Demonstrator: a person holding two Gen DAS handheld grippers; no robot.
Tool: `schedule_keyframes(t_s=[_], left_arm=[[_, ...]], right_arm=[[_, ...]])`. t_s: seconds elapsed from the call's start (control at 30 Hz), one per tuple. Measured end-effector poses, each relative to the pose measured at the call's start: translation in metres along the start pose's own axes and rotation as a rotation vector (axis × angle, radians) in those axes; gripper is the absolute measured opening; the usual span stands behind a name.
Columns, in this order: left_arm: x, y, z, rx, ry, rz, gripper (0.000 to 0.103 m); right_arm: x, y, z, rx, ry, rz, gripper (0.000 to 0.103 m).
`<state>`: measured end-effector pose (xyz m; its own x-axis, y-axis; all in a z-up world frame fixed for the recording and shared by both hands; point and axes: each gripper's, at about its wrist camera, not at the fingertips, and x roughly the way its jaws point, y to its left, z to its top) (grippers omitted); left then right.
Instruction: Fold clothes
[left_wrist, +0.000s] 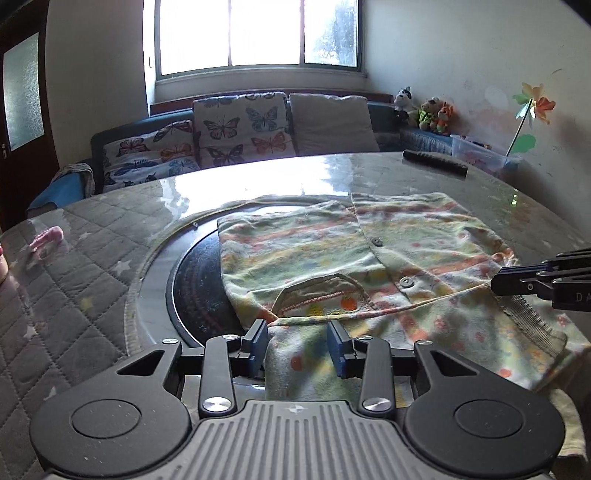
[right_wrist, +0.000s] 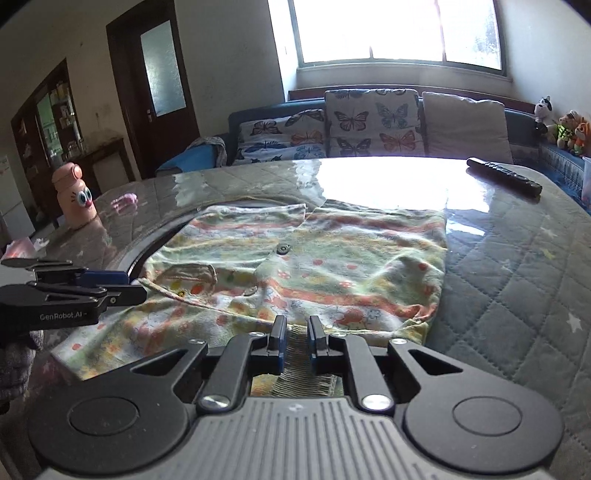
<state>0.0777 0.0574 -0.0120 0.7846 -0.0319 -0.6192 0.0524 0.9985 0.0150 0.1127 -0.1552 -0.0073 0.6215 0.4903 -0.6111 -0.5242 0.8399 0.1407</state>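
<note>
A small patterned garment (left_wrist: 332, 254) with buttons and a pocket lies on the round table, partly folded; it also shows in the right wrist view (right_wrist: 314, 266). My left gripper (left_wrist: 298, 328) is open, its jaws on either side of the garment's near edge. My right gripper (right_wrist: 297, 325) has its jaws narrowly apart around a ribbed cuff (right_wrist: 295, 365) of the garment; whether it pinches it is unclear. The right gripper also shows at the right edge of the left wrist view (left_wrist: 517, 282), and the left gripper at the left edge of the right wrist view (right_wrist: 122, 286).
The table has a quilted grey cover (left_wrist: 74, 266) and a dark round centre plate (left_wrist: 199, 284). A remote control (right_wrist: 504, 181) lies at the far right. A pink bottle with eyes (right_wrist: 75, 195) and a small pink object (right_wrist: 125, 201) sit far left. A sofa with cushions (left_wrist: 240, 129) stands behind.
</note>
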Motion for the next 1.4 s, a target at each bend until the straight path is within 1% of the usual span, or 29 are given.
schedule_keyframes(t_s=[0.1,0.2,0.27,0.4,0.47,0.5,0.57,0.7,0.77,0.87,1.07,1.13,1.23,1.3,1.37,1.4], left_arm=[[0.004,0.001,-0.005,0.025,0.012,0.022,0.039],[-0.005,0.002,-0.005,0.03,-0.001,0.018,0.038],[-0.016,-0.005,-0.005,0.04,-0.023,-0.006,0.038],[-0.034,-0.029,-0.008,0.088,-0.053,-0.086,0.039],[-0.039,-0.041,-0.012,0.119,-0.06,-0.12,0.039],[-0.04,-0.045,-0.015,0.135,-0.058,-0.125,0.039],[-0.04,-0.051,-0.022,0.168,-0.049,-0.126,0.039],[-0.043,-0.054,-0.033,0.202,-0.032,-0.124,0.039],[-0.049,-0.053,-0.037,0.213,-0.037,-0.122,0.039],[-0.058,-0.052,-0.043,0.231,-0.045,-0.127,0.043],[-0.064,-0.057,-0.047,0.24,-0.054,-0.118,0.043],[-0.064,-0.061,-0.049,0.26,-0.052,-0.111,0.043],[-0.071,-0.061,-0.052,0.298,-0.06,-0.104,0.043],[-0.08,-0.059,-0.054,0.318,-0.068,-0.099,0.046],[-0.088,-0.057,-0.058,0.348,-0.071,-0.099,0.049],[-0.092,-0.058,-0.062,0.372,-0.072,-0.101,0.051]], right_arm=[[0.003,-0.001,-0.004,-0.024,0.028,0.004,0.011],[-0.006,0.004,-0.004,-0.04,0.018,0.017,0.012],[-0.015,0.01,-0.004,-0.056,0.011,0.046,0.012],[-0.023,0.027,-0.01,-0.114,0.025,0.101,0.013],[-0.025,0.033,-0.015,-0.14,0.037,0.119,0.015],[-0.025,0.034,-0.018,-0.153,0.043,0.118,0.019],[-0.026,0.036,-0.022,-0.169,0.051,0.113,0.021],[-0.034,0.021,-0.034,-0.133,0.063,0.077,0.021],[-0.039,0.014,-0.038,-0.114,0.061,0.068,0.021],[-0.045,0.008,-0.042,-0.087,0.053,0.069,0.021],[-0.048,0.018,-0.042,-0.094,0.032,0.083,0.022],[-0.046,0.027,-0.041,-0.111,0.034,0.1,0.022],[-0.045,0.03,-0.043,-0.13,0.039,0.1,0.023],[-0.045,0.03,-0.045,-0.137,0.038,0.096,0.023],[-0.047,0.028,-0.045,-0.135,0.033,0.084,0.026],[-0.048,0.025,-0.046,-0.131,0.037,0.071,0.03]])
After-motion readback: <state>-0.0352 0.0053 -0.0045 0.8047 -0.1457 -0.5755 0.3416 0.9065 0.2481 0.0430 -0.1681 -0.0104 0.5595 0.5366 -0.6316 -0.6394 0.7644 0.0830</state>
